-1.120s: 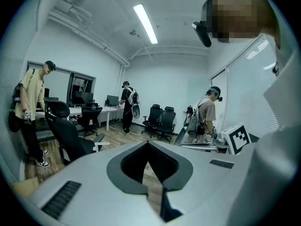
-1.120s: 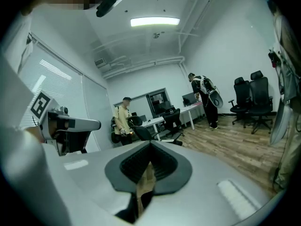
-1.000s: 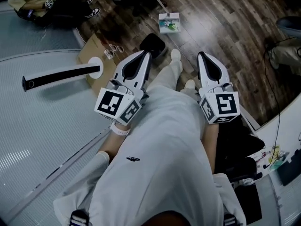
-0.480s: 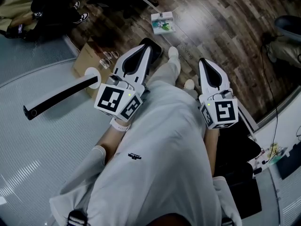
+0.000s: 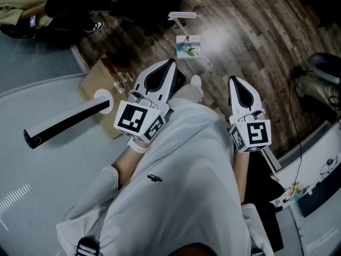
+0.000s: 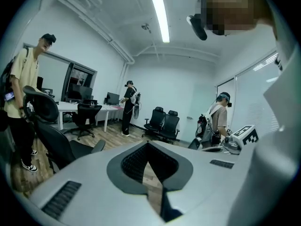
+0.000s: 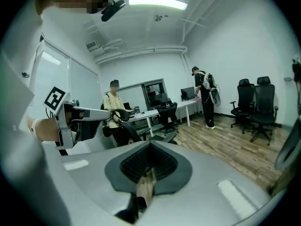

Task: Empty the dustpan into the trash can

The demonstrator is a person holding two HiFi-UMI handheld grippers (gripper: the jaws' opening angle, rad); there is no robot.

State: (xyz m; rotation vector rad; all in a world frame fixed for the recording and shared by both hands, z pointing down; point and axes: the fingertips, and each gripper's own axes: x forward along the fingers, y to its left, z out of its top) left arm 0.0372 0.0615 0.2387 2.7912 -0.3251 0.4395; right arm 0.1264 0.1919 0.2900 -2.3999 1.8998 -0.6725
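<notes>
- Far L, head view: white bar w/ black band (image 5: 66,120) lies on a grey ribbed surface (image 5: 32,191); cardboard sheet (image 5: 98,87) just beside it.
- L gripper (image 5: 171,63) held out over the wood floor (image 5: 256,31), jaws together, nothing btwn them.
- Dark shape (image 5: 180,78) just past L gripper, poss. the trash can, mostly hidden.
- Centre: white dustpan (image 5: 189,47) w/ long handle sits on the floor ahead of both grippers, apart from each; greenish bits inside.
- R gripper (image 5: 233,80) alongside, jaws closed, empty.
- Far R: white desk (image 5: 311,167) w/ cables, beside the person in white.
</notes>
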